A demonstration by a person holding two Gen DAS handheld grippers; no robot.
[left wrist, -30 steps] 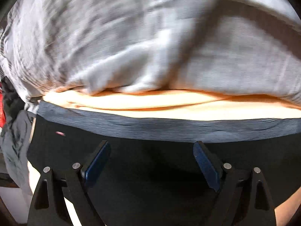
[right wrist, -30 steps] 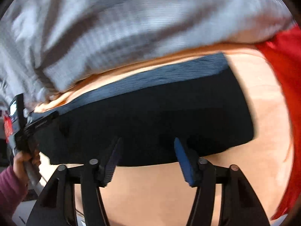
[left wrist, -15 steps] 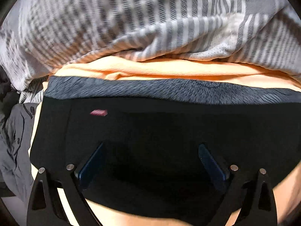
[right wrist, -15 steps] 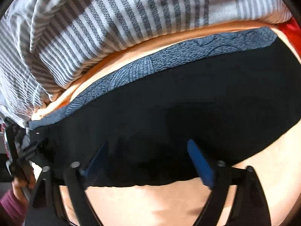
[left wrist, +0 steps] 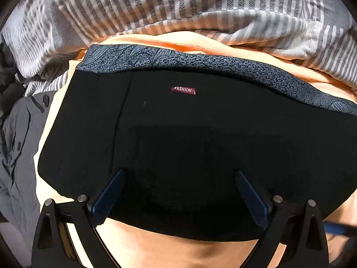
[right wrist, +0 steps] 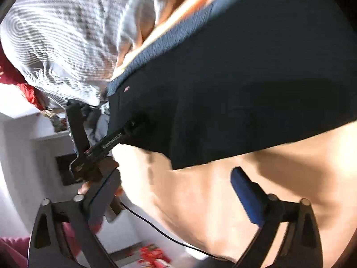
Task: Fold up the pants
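Orange sheeted surface (left wrist: pixel 169 252), smooth and lit at the near edge, gently wrinkled further right. Directly on it: folded black pants (left wrist: pixel 200 138) with a small red "FASHION" tag, lying flat across the middle; under their far edge, a blue-grey patterned cloth (left wrist: pixel 200 61) showing as a band. Beyond that, a rumpled grey-and-white striped fabric (left wrist: pixel 178 6) heaped along the far side. At the left edge, a crumpled grey garment (left wrist: pixel 17 138) with dark buttons.
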